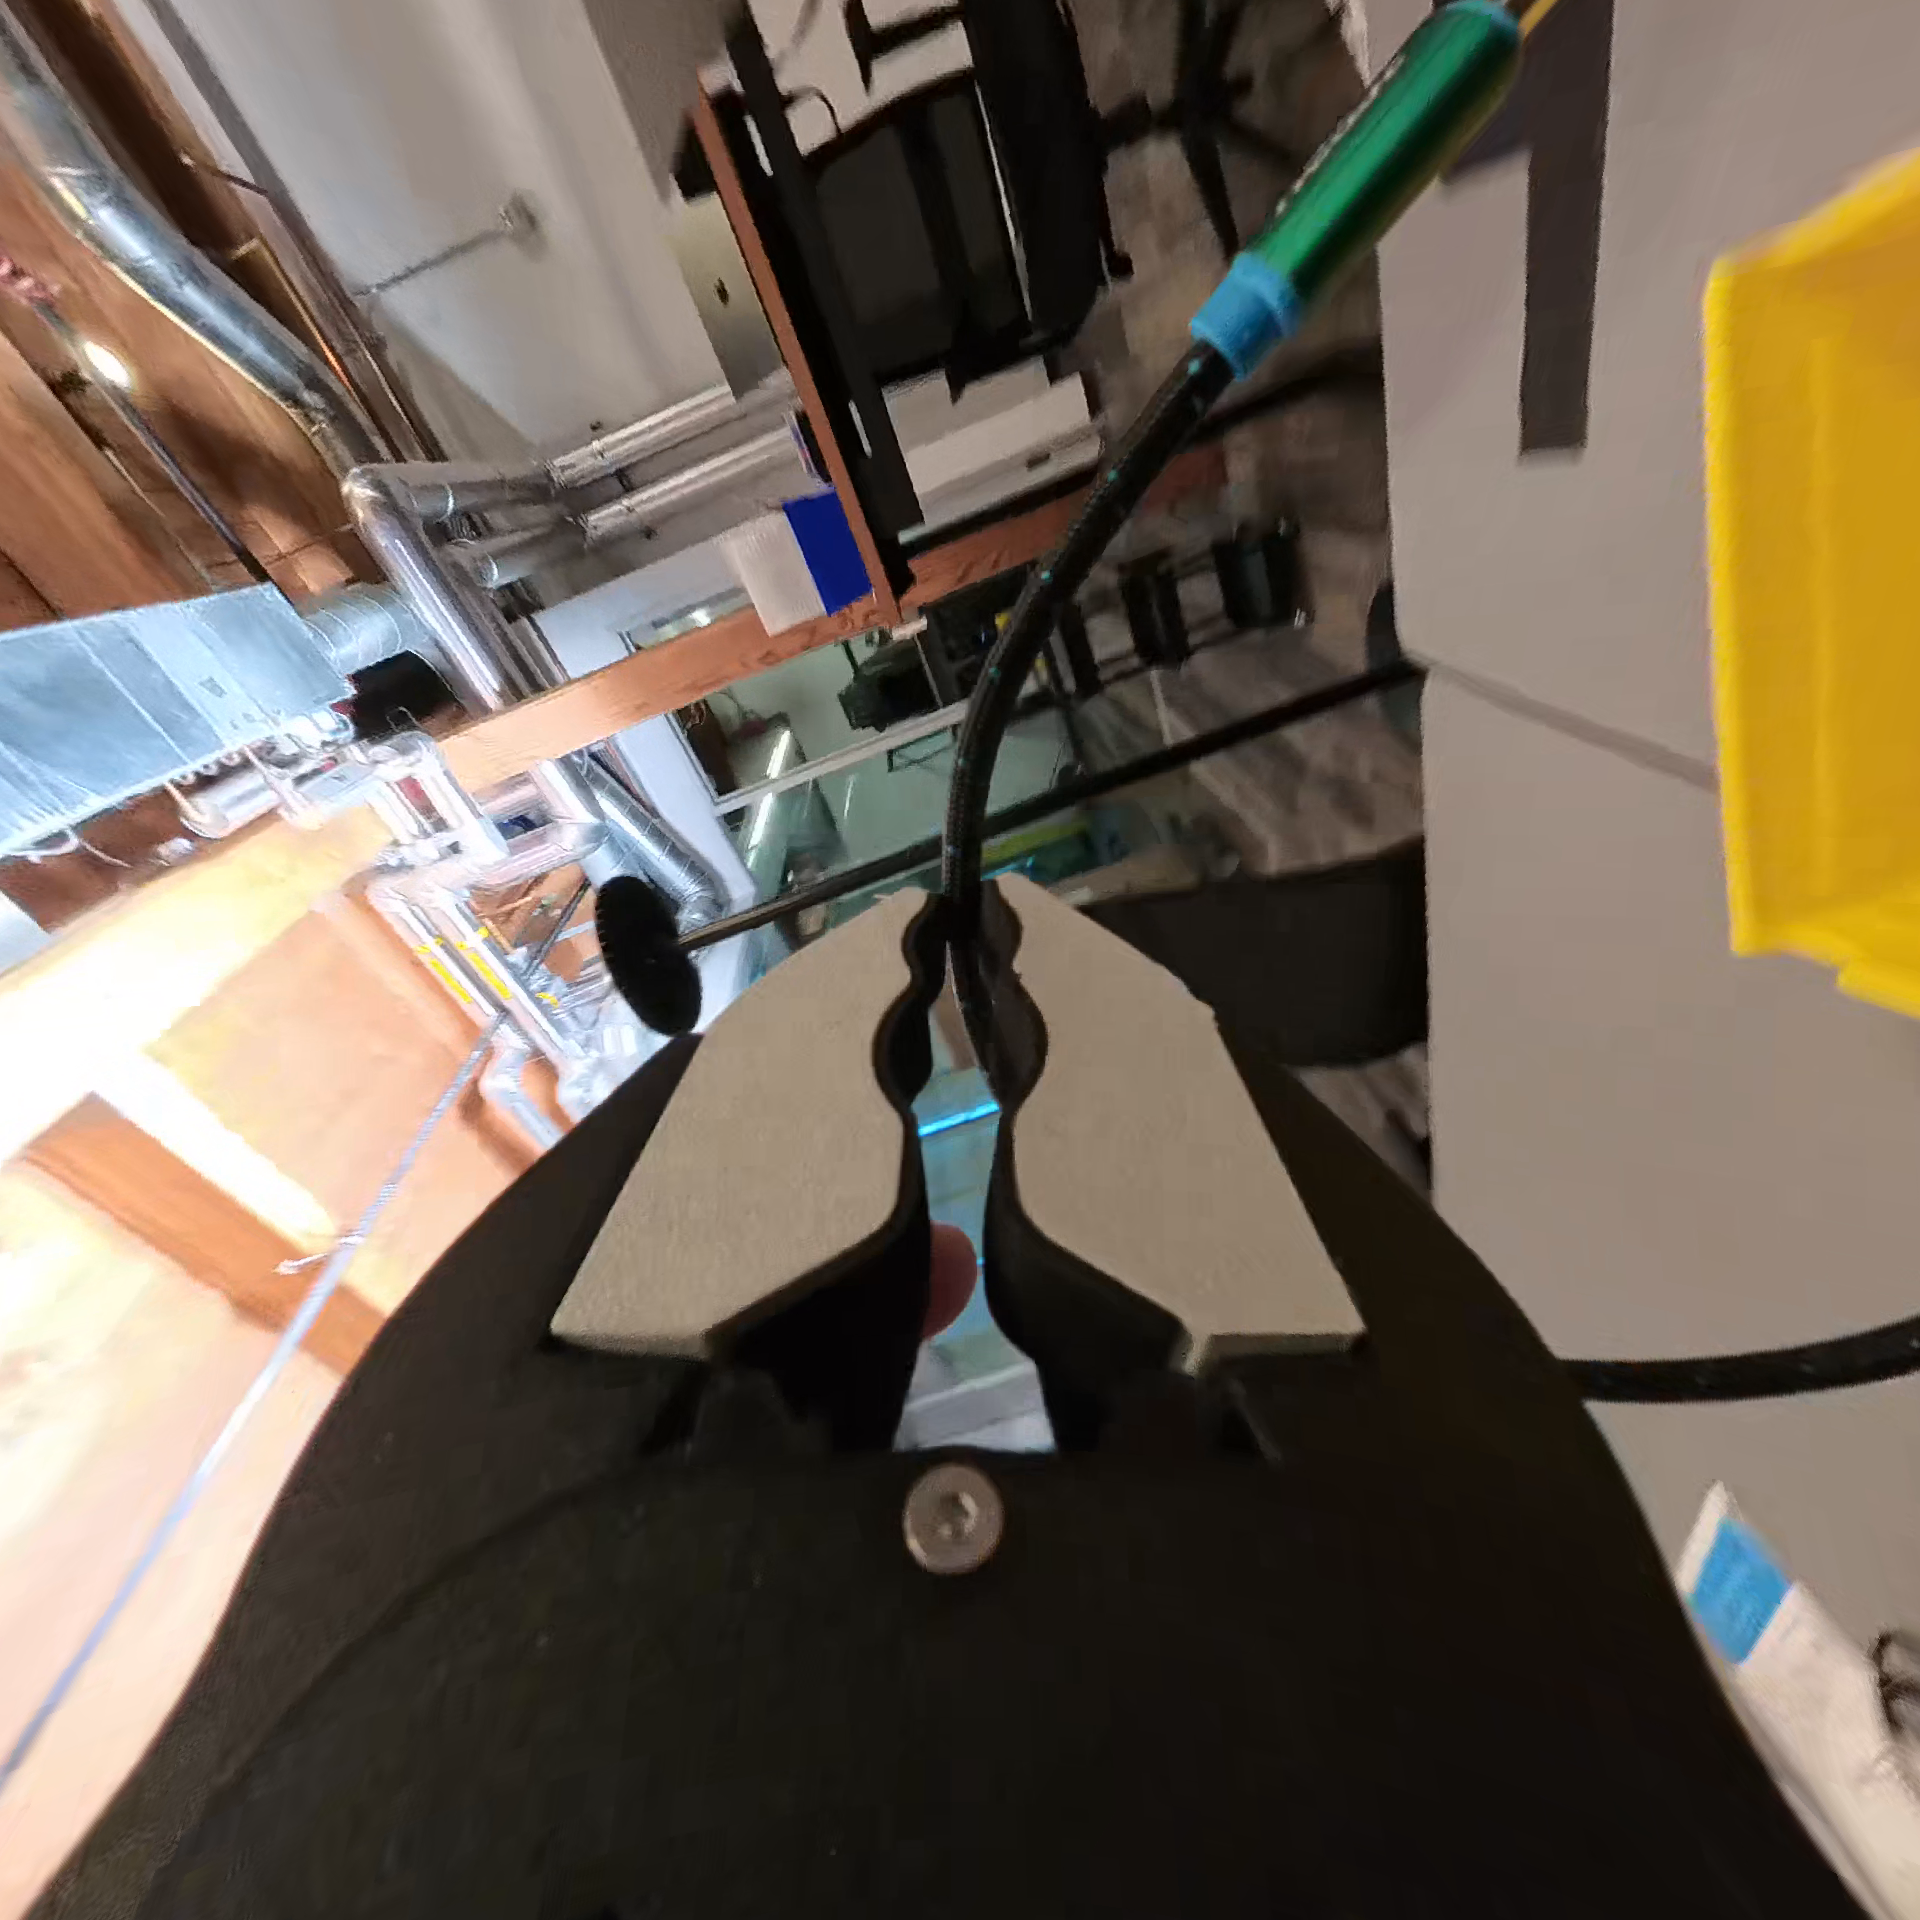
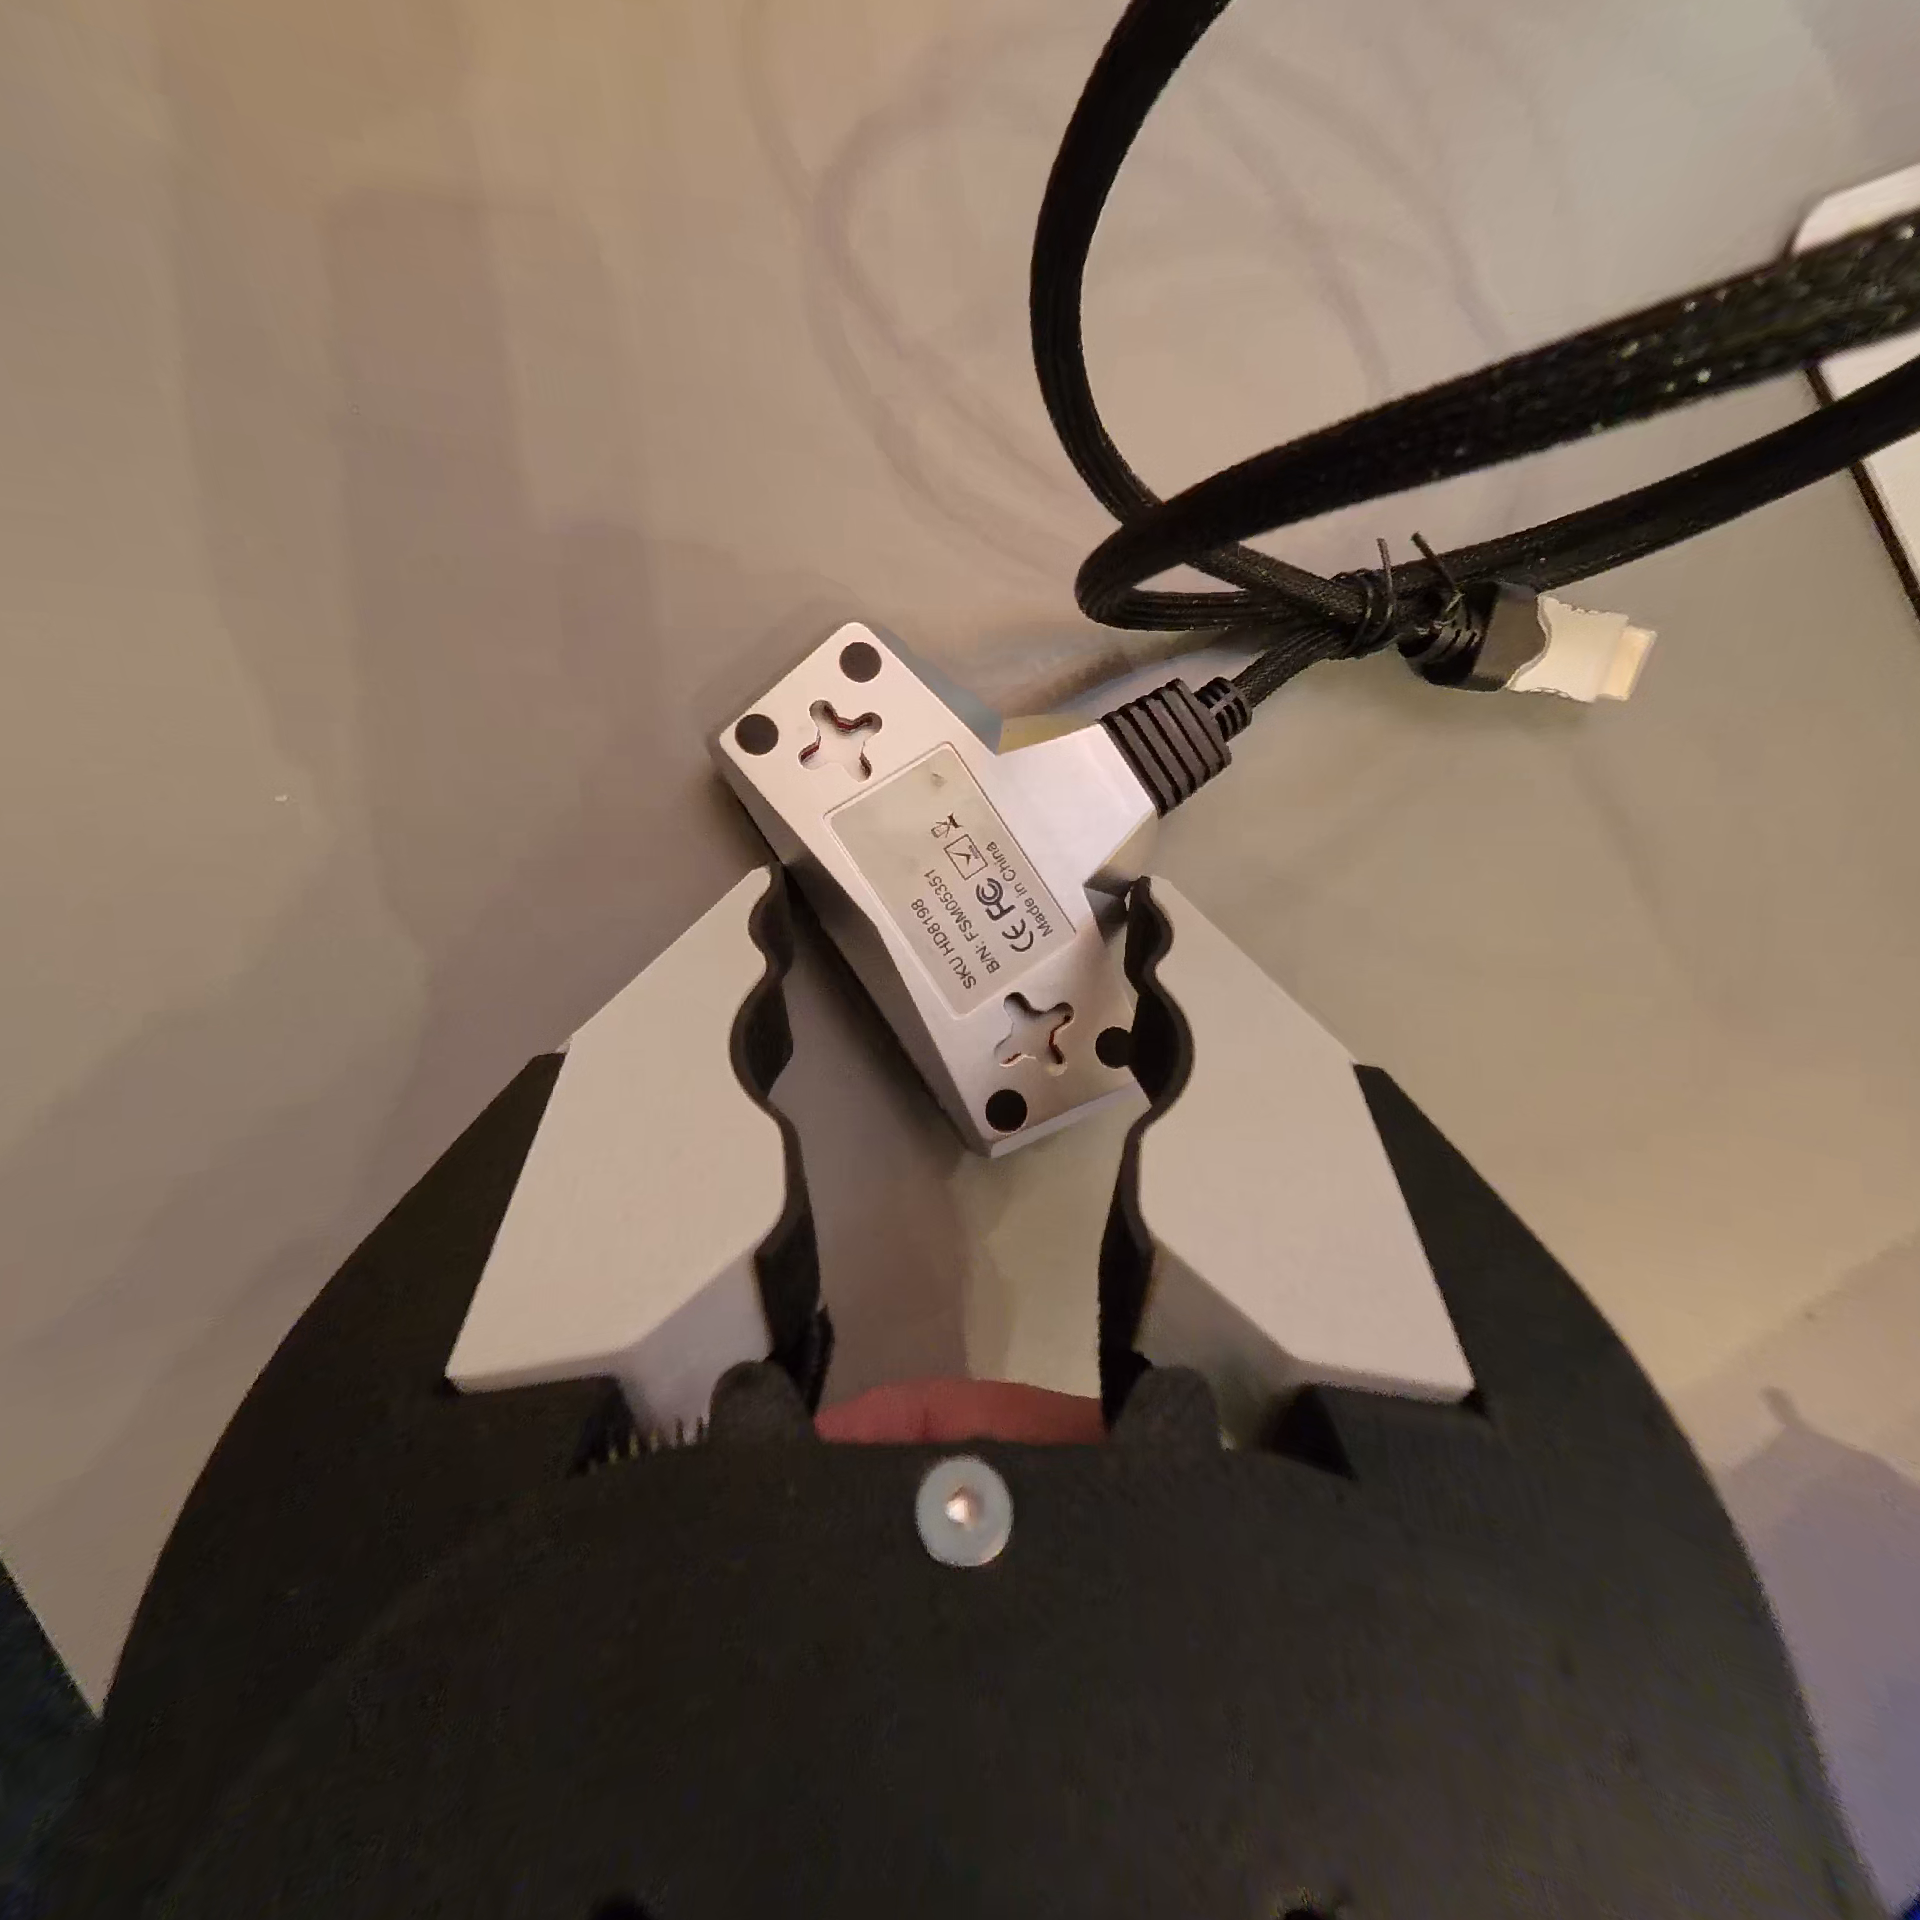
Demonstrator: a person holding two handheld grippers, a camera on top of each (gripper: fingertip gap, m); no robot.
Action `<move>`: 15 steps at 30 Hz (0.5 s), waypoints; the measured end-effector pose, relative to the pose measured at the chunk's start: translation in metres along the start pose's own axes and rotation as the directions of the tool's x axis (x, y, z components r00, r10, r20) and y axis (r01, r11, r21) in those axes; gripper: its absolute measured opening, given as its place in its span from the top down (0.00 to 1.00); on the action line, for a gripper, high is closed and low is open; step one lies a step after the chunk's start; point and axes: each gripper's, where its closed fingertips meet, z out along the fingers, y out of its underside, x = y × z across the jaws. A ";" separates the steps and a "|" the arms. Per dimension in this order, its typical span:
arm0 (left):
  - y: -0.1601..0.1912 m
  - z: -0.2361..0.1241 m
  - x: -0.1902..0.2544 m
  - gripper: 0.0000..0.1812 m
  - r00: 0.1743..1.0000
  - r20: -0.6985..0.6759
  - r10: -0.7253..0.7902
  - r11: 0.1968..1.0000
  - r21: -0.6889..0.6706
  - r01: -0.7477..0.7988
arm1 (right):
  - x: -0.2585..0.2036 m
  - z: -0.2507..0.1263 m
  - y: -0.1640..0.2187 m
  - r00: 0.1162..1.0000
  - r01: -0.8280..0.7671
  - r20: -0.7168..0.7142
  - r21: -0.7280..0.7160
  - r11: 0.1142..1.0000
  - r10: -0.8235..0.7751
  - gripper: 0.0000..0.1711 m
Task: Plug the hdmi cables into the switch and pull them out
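Observation:
In the left wrist view my left gripper (image 1: 961, 904) is shut on a black braided HDMI cable (image 1: 1023, 644), held up in the air. The cable curves up to a green plug body (image 1: 1371, 166) with a blue collar at the top right. In the right wrist view my right gripper (image 2: 954, 888) is closed on the silver HDMI switch (image 2: 925, 883). The switch lies label side up on the grey table (image 2: 416, 468), one finger on each side. Its own black pigtail (image 2: 1174, 748) leads to a tied cable loop and a silver plug (image 2: 1558, 655).
A yellow bin (image 1: 1829, 582) stands on the grey surface at the right of the left view, and a white packet with a blue label (image 1: 1745, 1600) lies lower right. A second braided cable (image 2: 1662, 322) crosses the top right over a white object (image 2: 1870, 223) at the edge. The left gripper's tips are roughly 50 cm from the right gripper's.

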 end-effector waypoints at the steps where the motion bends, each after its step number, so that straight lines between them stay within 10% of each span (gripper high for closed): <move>1: -0.017 -0.004 -0.002 0.97 0.999 -0.011 -0.049 0.998 0.029 0.049 | 0.001 0.000 0.001 1.000 -0.008 0.000 -0.001 1.000 0.008 0.63; 15: -0.240 0.002 0.093 0.97 0.885 -0.454 -0.105 0.936 0.255 0.242 | 0.028 -0.011 0.018 0.988 -0.153 0.008 0.024 0.988 0.153 0.63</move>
